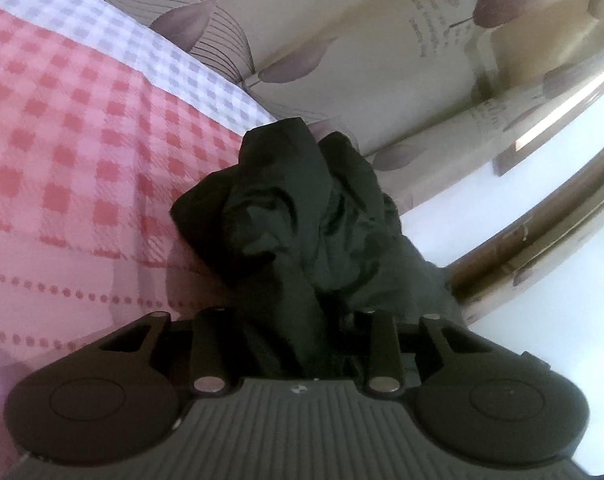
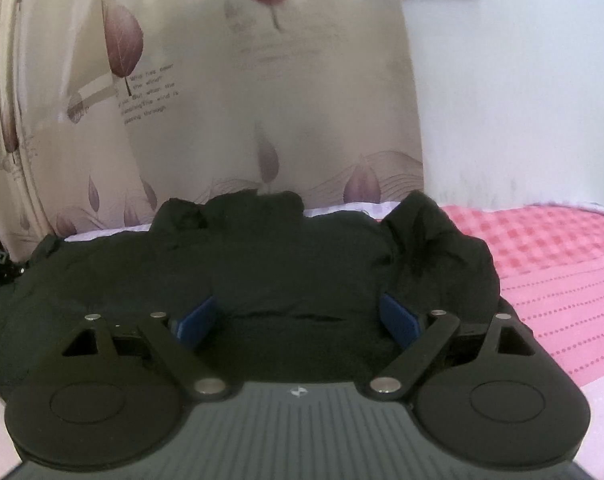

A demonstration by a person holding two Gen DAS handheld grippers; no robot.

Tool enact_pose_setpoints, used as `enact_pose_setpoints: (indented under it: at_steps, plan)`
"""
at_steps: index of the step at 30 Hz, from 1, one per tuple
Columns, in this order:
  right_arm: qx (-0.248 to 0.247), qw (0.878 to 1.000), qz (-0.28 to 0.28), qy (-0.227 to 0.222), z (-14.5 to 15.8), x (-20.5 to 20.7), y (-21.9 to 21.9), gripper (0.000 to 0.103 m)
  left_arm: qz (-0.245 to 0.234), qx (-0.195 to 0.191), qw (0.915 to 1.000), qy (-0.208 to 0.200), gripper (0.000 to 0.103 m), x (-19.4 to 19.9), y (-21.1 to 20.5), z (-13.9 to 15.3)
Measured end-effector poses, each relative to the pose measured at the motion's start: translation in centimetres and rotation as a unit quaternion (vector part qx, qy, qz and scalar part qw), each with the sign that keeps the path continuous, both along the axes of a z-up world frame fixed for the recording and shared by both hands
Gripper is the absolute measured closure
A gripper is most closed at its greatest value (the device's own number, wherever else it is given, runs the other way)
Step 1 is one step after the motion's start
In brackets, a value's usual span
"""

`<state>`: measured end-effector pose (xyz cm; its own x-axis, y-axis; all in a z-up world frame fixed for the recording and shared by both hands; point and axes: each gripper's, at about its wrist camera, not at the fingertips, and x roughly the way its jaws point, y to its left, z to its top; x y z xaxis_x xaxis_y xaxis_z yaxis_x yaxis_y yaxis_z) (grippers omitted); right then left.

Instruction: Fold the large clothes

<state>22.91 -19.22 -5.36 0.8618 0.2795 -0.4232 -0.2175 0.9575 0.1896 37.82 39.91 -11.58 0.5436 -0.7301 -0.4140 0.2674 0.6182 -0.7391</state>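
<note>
Clearly left tool (image 1: 297, 320) grips black garment (image 1: 302, 208); curtain (image 2: 221, 80) text "the wind".

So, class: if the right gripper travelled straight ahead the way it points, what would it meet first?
Probably the crumpled black cloth garment: the open right gripper hovers close to it. Behind it hangs the leaf-print beige curtain; depth is unclear.

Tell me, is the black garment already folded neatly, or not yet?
Not yet. The black garment lies rumpled on the bed, and the left gripper holds a bunched part.
</note>
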Motion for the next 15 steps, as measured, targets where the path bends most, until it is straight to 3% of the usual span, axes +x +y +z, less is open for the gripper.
enact_pose_setpoints:
  at_steps: [3, 8, 10, 13, 15]
  plan:
    - [0.006, 1.000, 0.004, 0.004, -0.1, 0.1, -0.1, 0.009, 0.000, -0.011, 0.9999, -0.009, 0.074, -1.1, -0.1, 0.1]
    - [0.010, 1.000, -0.003, 0.009, -0.4, 0.3, -0.2, 0.006, 0.000, -0.032, 0.9994, 0.012, 0.071, -1.1, 0.1, -0.4]
    - [0.012, 1.000, -0.003, 0.010, -0.4, 0.4, -0.2, 0.006, -0.004, -0.036, 0.9992, 0.014, 0.059, -0.7, -0.2, -0.5]
    - [0.015, 1.000, -0.003, 0.011, -0.5, 0.6, -0.3, 0.006, -0.012, -0.027, 0.9995, 0.006, 0.048, -0.1, -1.0, -0.1]
    - [0.017, 1.000, -0.005, 0.013, -0.6, 0.6, -0.3, 0.004, -0.014, -0.013, 0.9998, -0.001, 0.048, -0.1, -1.4, 0.2]
